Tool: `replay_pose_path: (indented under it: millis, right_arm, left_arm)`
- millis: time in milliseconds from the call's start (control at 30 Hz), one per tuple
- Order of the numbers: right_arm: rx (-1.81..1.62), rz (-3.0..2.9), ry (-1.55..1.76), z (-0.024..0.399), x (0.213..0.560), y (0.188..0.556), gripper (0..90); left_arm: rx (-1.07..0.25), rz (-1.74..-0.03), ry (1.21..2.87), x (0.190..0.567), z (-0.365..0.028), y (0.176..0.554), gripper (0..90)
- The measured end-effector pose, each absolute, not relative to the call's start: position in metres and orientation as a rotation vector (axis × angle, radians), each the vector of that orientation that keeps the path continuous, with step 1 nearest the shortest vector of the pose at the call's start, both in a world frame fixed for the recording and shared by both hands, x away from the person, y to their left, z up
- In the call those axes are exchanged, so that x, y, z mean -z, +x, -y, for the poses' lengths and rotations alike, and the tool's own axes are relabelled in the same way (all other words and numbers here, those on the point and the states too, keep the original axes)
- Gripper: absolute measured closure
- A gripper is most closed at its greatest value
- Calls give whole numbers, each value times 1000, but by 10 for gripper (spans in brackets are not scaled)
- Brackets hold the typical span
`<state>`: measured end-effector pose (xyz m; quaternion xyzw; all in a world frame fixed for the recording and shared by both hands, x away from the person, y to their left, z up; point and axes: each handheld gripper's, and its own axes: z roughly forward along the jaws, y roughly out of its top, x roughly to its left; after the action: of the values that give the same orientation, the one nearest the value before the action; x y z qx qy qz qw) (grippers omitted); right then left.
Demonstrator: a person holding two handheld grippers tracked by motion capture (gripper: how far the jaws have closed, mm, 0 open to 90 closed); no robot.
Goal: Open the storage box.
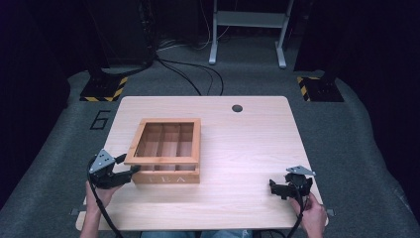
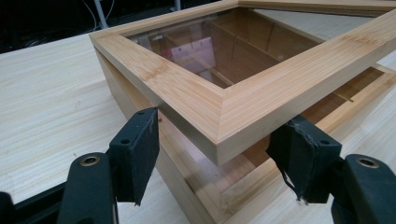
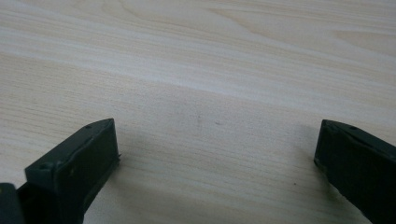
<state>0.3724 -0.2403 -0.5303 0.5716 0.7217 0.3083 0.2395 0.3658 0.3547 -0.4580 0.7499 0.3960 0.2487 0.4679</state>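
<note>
A wooden tea box (image 1: 167, 168) sits on the left half of the counter (image 1: 247, 148), its front wall lettered TEA and turned toward the person. The box is close to square; its inner dividers run from front to back, making narrow compartments whose long axis points away from the person. The lid (image 1: 166, 141), a wooden frame around a clear pane, is not down flat: in the left gripper view its near corner (image 2: 219, 126) stands up off the box rim, with a gap under it through which the inside shows, so the lid tilts up at the front and stays lower at the back.

The left gripper (image 1: 126, 166) is at the box's front left corner. Its fingers (image 2: 137, 149) stand about half open, one on each side of the raised lid corner. In the left gripper view neither pad presses on the wood: the left finger is just beside the box's side wall under the lid edge, the right finger near the lid's front edge, both with a little space. The lid corner is between them, not clamped.

The right gripper (image 1: 275, 187) rests low over the right front part of the counter, well apart from the box. Its fingers (image 3: 84, 158) are spread wide, with nothing between them but bare wood.
</note>
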Motion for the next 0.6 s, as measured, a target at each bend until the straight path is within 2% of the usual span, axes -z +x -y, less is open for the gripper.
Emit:
replay_pose_path:
  millis: [400,600]
  right_arm:
    - [-843,-1973,1572,240,530,372,0]
    - [-843,-1974,1571,240,530,372,0]
  left_arm:
    - [-608,-973,1826,450,-356,372,337]
    - [-658,-959,1831,441,-354,377,347]
